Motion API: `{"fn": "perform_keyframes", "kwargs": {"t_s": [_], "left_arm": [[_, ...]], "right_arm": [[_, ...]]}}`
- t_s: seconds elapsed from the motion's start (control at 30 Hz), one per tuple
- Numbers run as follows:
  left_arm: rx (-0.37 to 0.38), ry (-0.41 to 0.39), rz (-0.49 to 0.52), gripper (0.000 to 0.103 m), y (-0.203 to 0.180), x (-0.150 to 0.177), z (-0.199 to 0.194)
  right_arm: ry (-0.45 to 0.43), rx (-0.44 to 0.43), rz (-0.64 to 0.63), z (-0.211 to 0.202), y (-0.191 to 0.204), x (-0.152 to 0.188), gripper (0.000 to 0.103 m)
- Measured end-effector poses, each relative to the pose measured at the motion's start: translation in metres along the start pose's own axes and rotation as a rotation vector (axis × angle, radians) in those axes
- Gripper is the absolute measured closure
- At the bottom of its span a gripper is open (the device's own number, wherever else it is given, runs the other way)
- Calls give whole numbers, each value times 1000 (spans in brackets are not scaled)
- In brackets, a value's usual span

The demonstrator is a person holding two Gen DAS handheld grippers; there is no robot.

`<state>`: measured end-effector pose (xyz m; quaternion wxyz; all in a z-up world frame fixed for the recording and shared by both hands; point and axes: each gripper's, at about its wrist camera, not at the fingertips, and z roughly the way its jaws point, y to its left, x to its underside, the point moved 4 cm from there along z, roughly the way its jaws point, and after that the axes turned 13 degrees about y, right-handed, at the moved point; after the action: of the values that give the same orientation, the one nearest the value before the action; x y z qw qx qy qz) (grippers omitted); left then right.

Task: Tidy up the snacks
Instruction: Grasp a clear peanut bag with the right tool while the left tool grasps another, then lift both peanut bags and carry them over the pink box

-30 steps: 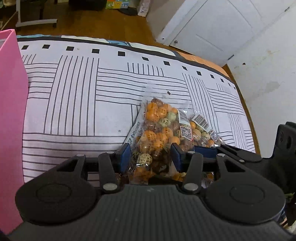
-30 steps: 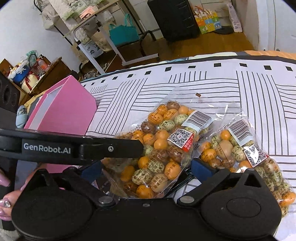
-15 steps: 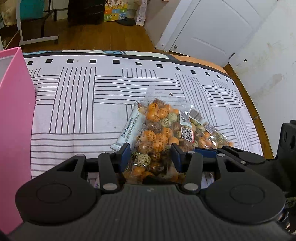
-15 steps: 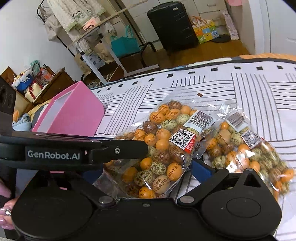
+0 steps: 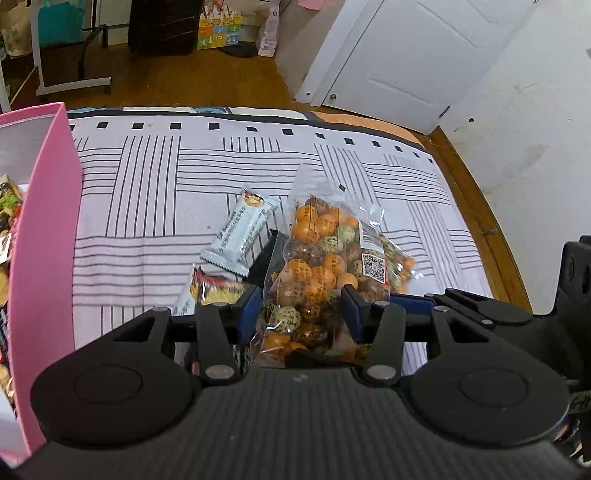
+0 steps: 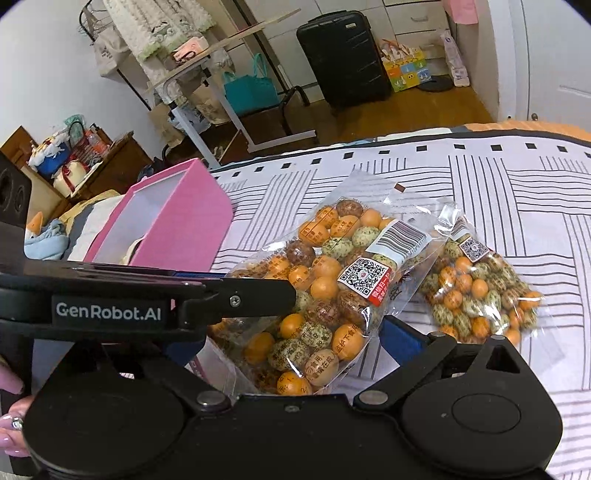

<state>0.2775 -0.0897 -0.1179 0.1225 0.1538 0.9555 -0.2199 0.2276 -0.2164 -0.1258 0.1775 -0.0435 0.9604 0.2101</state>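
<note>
The left wrist view looks forward along its tongs (image 5: 301, 310), close above the bed (image 5: 147, 236), toward the far edge and white door (image 5: 391, 62). The right wrist view faces the far left corner. Both share the candy bag (image 5: 325, 266) and pink box (image 6: 177, 225)

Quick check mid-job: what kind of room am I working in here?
Most likely a lived-in bedroom. The snacks lie on a striped bedsheet over what looks like a mattress; a black suitcase and a clothes rack stand on the wooden floor beyond.
</note>
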Motion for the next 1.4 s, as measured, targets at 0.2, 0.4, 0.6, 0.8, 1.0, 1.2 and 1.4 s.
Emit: {"fn": "perform_keyframes", "kwargs": {"t_s": [0.2,0.4,0.6,0.8,1.0,1.2,1.4], "left_arm": [[-12,1,-7,57,-9,26,-26],[-17,7,-33,57,-11,57,-50],[-28,-6,-39,57,-15,91,-78],[-28,-62,-47,57,-12,116,-112],[-24,-137,-76,57,4,131,-145],[-34,-205,-123,57,36,136,-178],[-71,-289,-186,57,82,126,-206]], "right_arm": [[41,-4,-23,-18,21,18,2],[71,-3,-61,-33,49,43,2],[97,-8,-115,-48,76,63,2],[78,-5,-202,-64,108,72,2],[59,-13,-297,-71,142,65,2],[39,-27,-409,-64,183,49,2],[-10,-63,-513,-44,221,16,2]]}}
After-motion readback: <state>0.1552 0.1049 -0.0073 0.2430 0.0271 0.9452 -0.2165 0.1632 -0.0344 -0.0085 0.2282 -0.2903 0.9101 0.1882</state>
